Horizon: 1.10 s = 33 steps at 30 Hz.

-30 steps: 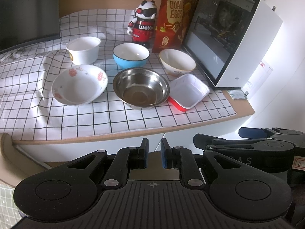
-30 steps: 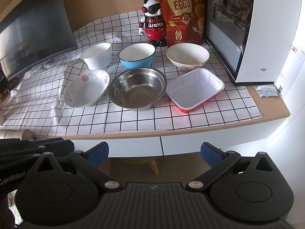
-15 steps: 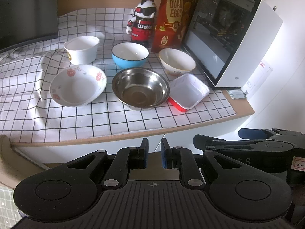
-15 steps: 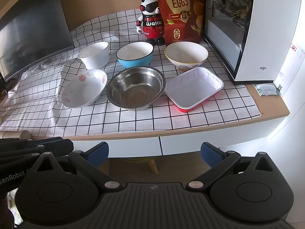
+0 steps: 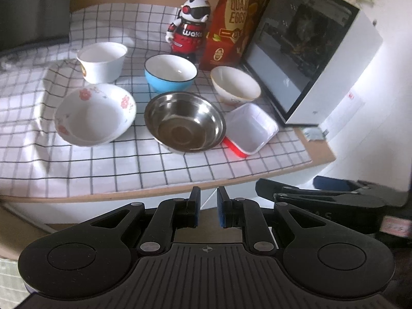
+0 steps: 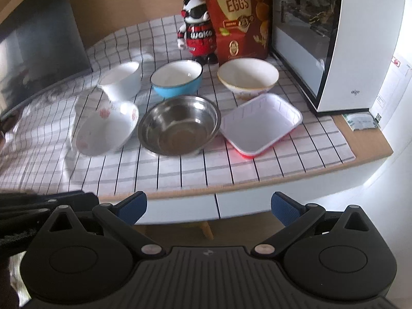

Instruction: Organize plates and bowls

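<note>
Several dishes stand on a checked cloth point(image 6: 180, 172): a white cup-bowl point(image 6: 121, 79), a blue bowl point(image 6: 176, 77), a cream bowl point(image 6: 248, 78), a flowered white bowl point(image 6: 105, 128), a steel bowl point(image 6: 179, 126) and a red-and-white square tray point(image 6: 260, 126). The same dishes show in the left wrist view, with the steel bowl point(image 5: 184, 125) in the middle. My left gripper point(image 5: 207, 209) is shut and empty, below the counter's front edge. My right gripper point(image 6: 208, 206) is open and empty, also in front of the counter edge, facing the steel bowl and tray.
A panda robot toy point(image 6: 197, 31) and a quail eggs bag point(image 6: 235, 15) stand behind the bowls. A white appliance with a dark glass door point(image 6: 342, 41) stands at the right. A dark screen point(image 6: 33, 51) is at the left. A small packet point(image 6: 361, 122) lies by the counter's right end.
Both grippers have moved closer to the counter, so the dishes look larger. Neither gripper's opening has changed. The dishes have not moved.
</note>
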Each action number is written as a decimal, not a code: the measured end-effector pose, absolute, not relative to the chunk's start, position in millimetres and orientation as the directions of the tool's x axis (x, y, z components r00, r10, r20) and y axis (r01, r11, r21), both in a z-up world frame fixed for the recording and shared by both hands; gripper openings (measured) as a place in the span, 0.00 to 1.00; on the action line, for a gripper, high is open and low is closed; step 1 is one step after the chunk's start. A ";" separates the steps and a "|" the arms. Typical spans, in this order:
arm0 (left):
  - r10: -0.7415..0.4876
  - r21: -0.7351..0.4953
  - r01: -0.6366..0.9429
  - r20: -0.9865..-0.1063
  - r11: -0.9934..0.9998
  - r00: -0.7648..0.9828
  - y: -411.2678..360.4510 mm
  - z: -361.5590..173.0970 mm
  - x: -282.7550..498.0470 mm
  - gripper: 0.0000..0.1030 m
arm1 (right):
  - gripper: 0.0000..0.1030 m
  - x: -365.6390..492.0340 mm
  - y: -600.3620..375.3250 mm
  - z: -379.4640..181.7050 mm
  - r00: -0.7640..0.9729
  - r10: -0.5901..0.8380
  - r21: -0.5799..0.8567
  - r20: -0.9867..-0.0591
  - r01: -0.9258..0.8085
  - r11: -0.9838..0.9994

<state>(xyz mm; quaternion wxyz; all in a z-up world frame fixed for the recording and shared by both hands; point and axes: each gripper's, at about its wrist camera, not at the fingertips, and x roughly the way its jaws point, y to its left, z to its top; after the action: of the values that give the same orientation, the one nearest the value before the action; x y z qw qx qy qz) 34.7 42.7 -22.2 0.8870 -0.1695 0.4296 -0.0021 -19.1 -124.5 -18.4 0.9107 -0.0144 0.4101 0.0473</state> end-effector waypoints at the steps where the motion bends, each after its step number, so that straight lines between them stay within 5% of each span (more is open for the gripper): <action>1: -0.155 -0.319 -0.156 -0.761 0.935 0.630 50.0 -26.7 38.6 0.17 | 1.00 -14.5 -123.4 -21.5 0.669 0.059 0.000 -0.741 -0.088 0.996; 7: -0.161 -0.386 -0.205 -0.728 0.899 0.667 102.6 -49.4 54.1 0.18 | 1.00 7.7 -120.7 -34.2 0.769 0.045 -0.005 -0.638 -0.063 0.998; 11: -0.210 -0.417 -0.128 -0.672 0.900 0.710 137.9 -53.7 75.3 0.18 | 1.00 35.0 -106.2 -44.8 0.779 -0.137 -0.150 -0.611 0.055 0.987; 15: -0.250 -0.397 -0.093 -0.725 0.913 0.642 148.1 -53.7 116.7 0.18 | 1.00 51.6 -102.0 -48.8 0.743 -0.338 -0.268 -0.578 0.218 0.938; 20: -0.466 -0.403 0.238 -0.702 0.884 0.539 102.7 -46.8 179.6 0.18 | 0.99 55.4 -129.2 -43.6 0.686 -0.519 -0.341 -0.509 0.393 0.854; 27: -0.472 -0.308 0.391 -0.758 0.868 0.451 19.9 -64.4 294.2 0.18 | 0.90 80.8 -210.4 -56.6 0.729 -0.324 -0.122 -0.603 0.317 0.941; 30: -0.399 -0.237 0.389 -0.817 0.890 0.416 -6.4 -82.5 334.3 0.18 | 0.62 109.3 -247.6 -80.7 0.704 -0.177 0.022 -0.688 0.264 0.964; 33: -0.301 -0.124 0.401 -0.858 0.908 0.416 -20.0 -98.9 358.6 0.20 | 0.55 128.8 -269.7 -96.4 0.685 -0.046 0.139 -0.727 0.212 0.967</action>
<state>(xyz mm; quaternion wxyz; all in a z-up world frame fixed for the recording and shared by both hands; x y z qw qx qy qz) 358.6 -20.0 -98.9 0.8400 0.0501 0.4983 -0.2088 128.8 -269.7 -96.4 0.9117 0.1064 0.3904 -0.0706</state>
